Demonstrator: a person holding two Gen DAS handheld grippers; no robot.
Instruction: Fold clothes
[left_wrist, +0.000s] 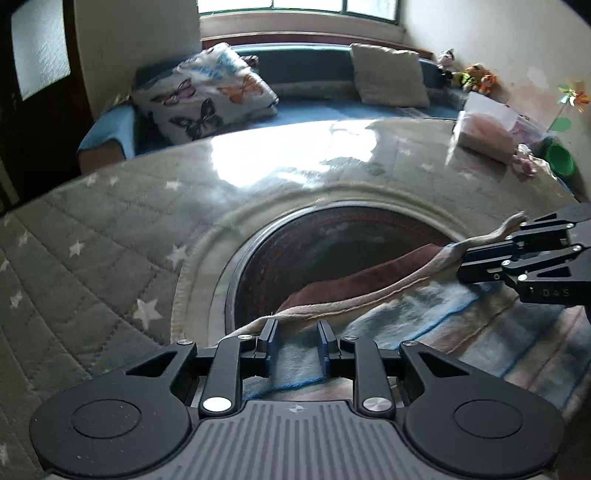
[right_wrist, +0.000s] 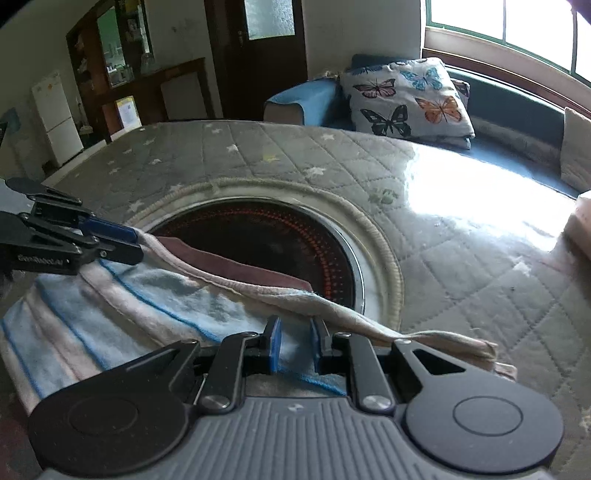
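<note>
My left tongs (left_wrist: 295, 345) stand slightly spread over the striped cloth (left_wrist: 424, 321) at lower centre of the left view; the pads do not press on it. My right tongs (right_wrist: 294, 345), lower centre of the right view, are likewise slightly spread, with the cloth's hem beside them and nothing pinched. The cloth lies on the bench (right_wrist: 258, 147), its far hem draped across the dark round inset (right_wrist: 266, 243).

Risk: as I judge it, the released hem could slump into the inset, or a pad could snag the pile as I pull back and drag the fold askew.

Room: the quilted cover runs bare toward the upper left of the left view; the tissue box (left_wrist: 484, 129) crowds the upper right, and the sofa (right_wrist: 498, 122) lies beyond the bench's far edge.
</note>
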